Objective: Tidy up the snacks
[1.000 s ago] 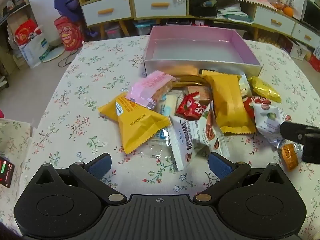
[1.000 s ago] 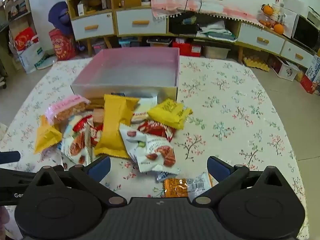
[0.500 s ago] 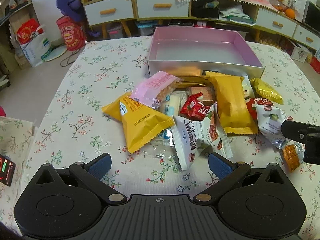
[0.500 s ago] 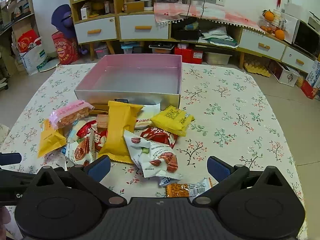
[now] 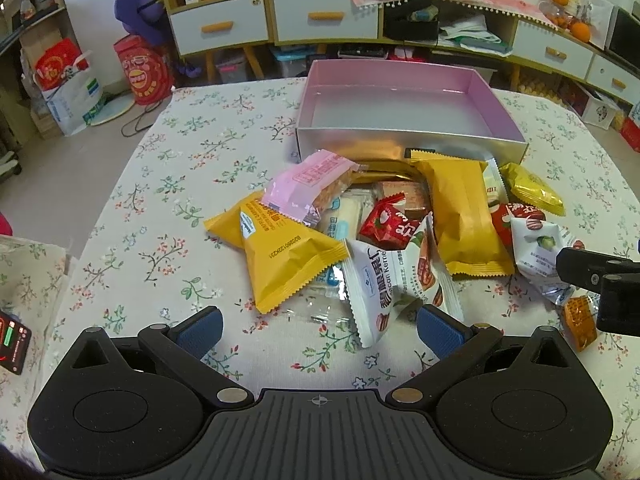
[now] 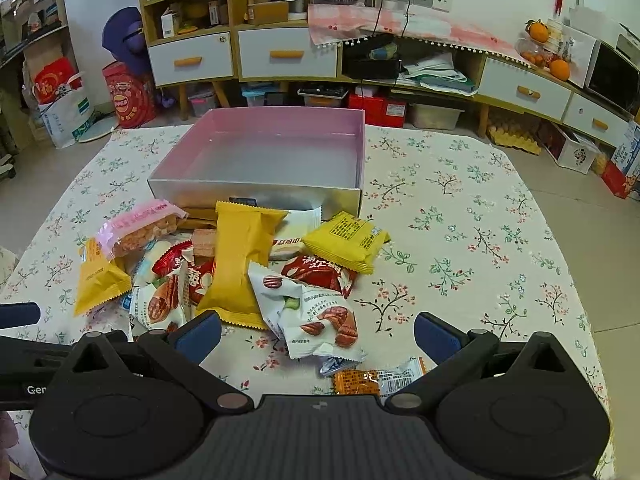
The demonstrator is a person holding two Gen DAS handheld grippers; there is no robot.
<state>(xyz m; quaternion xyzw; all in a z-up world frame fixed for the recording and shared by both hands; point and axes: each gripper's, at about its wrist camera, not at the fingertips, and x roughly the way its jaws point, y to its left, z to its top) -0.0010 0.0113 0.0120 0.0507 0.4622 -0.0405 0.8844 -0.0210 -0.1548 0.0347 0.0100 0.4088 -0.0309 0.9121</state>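
Note:
A pile of snack packets lies on the floral tablecloth in front of an empty pink box (image 5: 404,136) (image 6: 256,188). It holds a pink packet (image 5: 310,186) (image 6: 138,226), an orange triangular packet (image 5: 286,256), a long orange packet (image 5: 464,216) (image 6: 242,264), a yellow packet (image 6: 346,240) and white nut packets (image 5: 384,284) (image 6: 316,316). My left gripper (image 5: 318,326) is open and empty, just in front of the pile. My right gripper (image 6: 318,338) is open and empty over the white nut packet and a small orange packet (image 6: 356,382).
The table (image 6: 480,240) has bare cloth to the right of the pile. White drawers (image 6: 288,54) and shelves stand behind the table. Red bags (image 5: 140,72) sit on the floor at the left. The right gripper's body (image 5: 600,276) shows at the left view's right edge.
Both grippers have pulled back and risen a little, so the pile and box sit farther ahead in both views. The packets have not moved.

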